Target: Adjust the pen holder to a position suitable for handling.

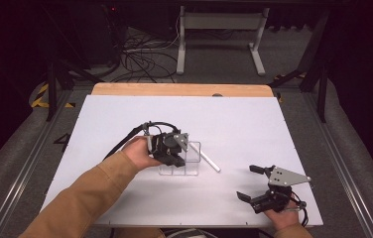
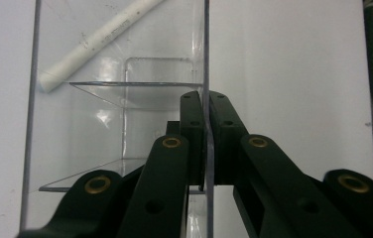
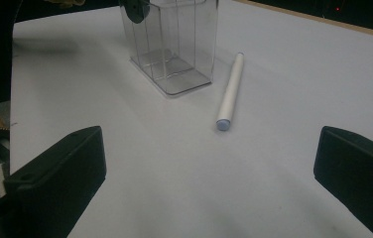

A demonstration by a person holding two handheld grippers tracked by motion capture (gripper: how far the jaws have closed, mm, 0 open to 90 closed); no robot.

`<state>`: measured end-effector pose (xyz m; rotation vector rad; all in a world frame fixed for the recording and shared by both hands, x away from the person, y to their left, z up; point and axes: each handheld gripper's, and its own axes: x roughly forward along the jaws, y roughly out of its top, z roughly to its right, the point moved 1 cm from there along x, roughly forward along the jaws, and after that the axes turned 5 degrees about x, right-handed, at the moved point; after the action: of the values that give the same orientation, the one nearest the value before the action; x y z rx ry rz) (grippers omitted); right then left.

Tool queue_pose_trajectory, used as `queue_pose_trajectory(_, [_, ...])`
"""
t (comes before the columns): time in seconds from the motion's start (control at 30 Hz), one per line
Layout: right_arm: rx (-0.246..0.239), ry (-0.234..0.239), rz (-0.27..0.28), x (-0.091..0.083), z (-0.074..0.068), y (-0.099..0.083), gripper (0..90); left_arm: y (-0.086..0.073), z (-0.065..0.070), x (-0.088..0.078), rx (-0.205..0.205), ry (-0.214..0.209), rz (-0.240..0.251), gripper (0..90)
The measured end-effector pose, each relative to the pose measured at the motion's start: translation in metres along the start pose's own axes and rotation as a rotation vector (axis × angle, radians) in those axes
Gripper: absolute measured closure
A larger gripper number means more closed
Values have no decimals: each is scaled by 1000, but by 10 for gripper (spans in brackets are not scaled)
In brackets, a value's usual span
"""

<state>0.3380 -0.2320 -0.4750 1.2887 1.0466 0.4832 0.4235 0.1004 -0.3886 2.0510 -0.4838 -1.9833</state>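
Clear organizer (image 2: pixel 125 99) wall pinched, left tongs (image 2: pixel 205 106)

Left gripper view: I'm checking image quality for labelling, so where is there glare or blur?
In the left gripper view, the clear box carries white reflections on its walls, while the pen behind it stays readable; in the right gripper view, the near jaws look soft and dark.

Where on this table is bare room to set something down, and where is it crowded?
Free: the white table beyond the clear organizer, and the near-left corner. Crowded: the middle, where the left tongs clamp the organizer beside the white pen; the right tongs occupy near-right.
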Motion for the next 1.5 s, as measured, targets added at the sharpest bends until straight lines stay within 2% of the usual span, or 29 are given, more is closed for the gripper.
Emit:
queue_pose_trajectory(0.03, [0, 0, 0, 0, 0, 0, 6, 0, 0, -1, -9, -4, 4, 829])
queue_pose_trajectory(0.17, [2, -2, 4, 0, 0, 1, 6, -5, 1, -13, -47, -12, 85, 705])
queue_pose_trajectory(0.23, [3, -8, 2, 0, -1, 4, 5, -8, 4, -21, -51, 2, 126, 614])
queue_pose_trajectory(0.3, [0, -14, -2, 0, -3, 10, 4, -13, 10, -33, -66, 19, 191, 540])
queue_pose_trajectory(0.33, [0, -14, -2, 0, -3, 10, 4, -17, 14, -38, -82, 43, 224, 540])
queue_pose_trajectory(0.4, [-7, -15, 1, -1, -5, 15, 3, -25, 24, -50, -102, 135, 295, 472])
queue_pose_trajectory(0.47, [-12, -19, 0, 0, -8, 20, 3, -33, 37, -60, -117, 201, 357, 424])
queue_pose_trajectory(0.63, [-9, -36, 4, 3, -13, 31, 4, -58, 63, -72, -199, 352, 464, 249])
queue_pose_trajectory(0.73, [-1, -47, -3, 4, -15, 36, 12, -78, 76, -75, -258, 395, 538, 191])
queue_pose_trajectory(0.83, [12, -62, 7, 4, -15, 41, 32, -99, 86, -75, -313, 413, 608, 137])
queue_pose_trajectory(0.9, [17, -64, 6, 4, -15, 45, 43, -115, 93, -71, -351, 419, 684, 103])
queue_pose_trajectory(0.97, [13, -74, 2, 3, -15, 50, 47, -128, 103, -68, -365, 418, 766, 75])
queue_pose_trajectory(1.03, [9, -80, 7, 3, -16, 53, 49, -135, 110, -65, -373, 440, 775, 75])
queue_pose_trajectory(1.13, [11, -77, 7, 4, -17, 57, 50, -141, 117, -64, -378, 477, 761, 65])
queue_pose_trajectory(1.2, [11, -71, 8, 5, -18, 58, 49, -145, 120, -63, -385, 496, 781, 54])
queue_pose_trajectory(1.3, [6, -73, 3, 7, -17, 62, 45, -150, 121, -60, -413, 514, 792, 21])
queue_pose_trajectory(1.37, [11, -83, 6, 8, -15, 65, 29, -154, 120, -59, -429, 488, 811, 4])
queue_pose_trajectory(1.43, [21, -80, -3, 10, -13, 69, 27, -156, 122, -59, -430, 509, 821, 3])
queue_pose_trajectory(1.5, [22, -79, -26, 12, -11, 72, 27, -157, 123, -58, -439, 533, 812, 3])
